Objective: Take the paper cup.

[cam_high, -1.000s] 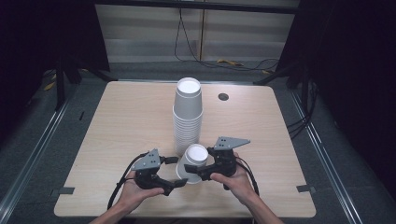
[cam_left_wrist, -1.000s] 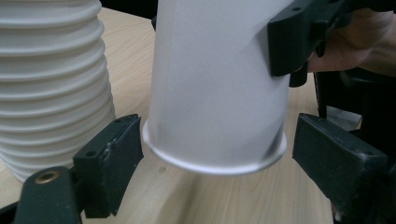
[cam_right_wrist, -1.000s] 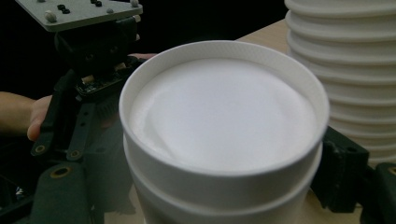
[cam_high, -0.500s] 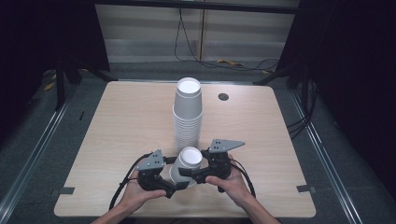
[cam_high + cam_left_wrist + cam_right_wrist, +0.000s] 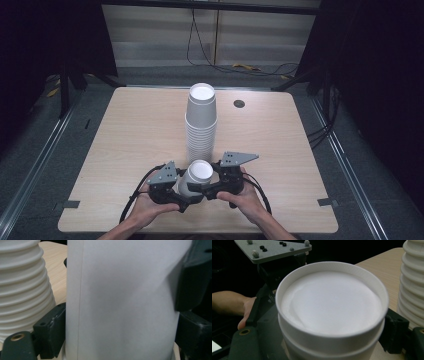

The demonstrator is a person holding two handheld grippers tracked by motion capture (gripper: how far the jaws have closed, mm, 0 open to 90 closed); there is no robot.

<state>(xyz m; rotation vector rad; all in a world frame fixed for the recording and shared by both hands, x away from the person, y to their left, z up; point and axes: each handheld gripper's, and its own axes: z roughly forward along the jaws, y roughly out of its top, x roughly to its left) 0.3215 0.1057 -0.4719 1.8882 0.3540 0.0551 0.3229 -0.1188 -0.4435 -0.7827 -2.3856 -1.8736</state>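
A pale wooden table stands on grey carpet — a small dark round hole near its far edge. Behind it, cables trail along a light wall.

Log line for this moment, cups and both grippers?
left gripper: jaws closing around nested white paper cups | right gripper: gripping them | tall white cup stack: upright behind
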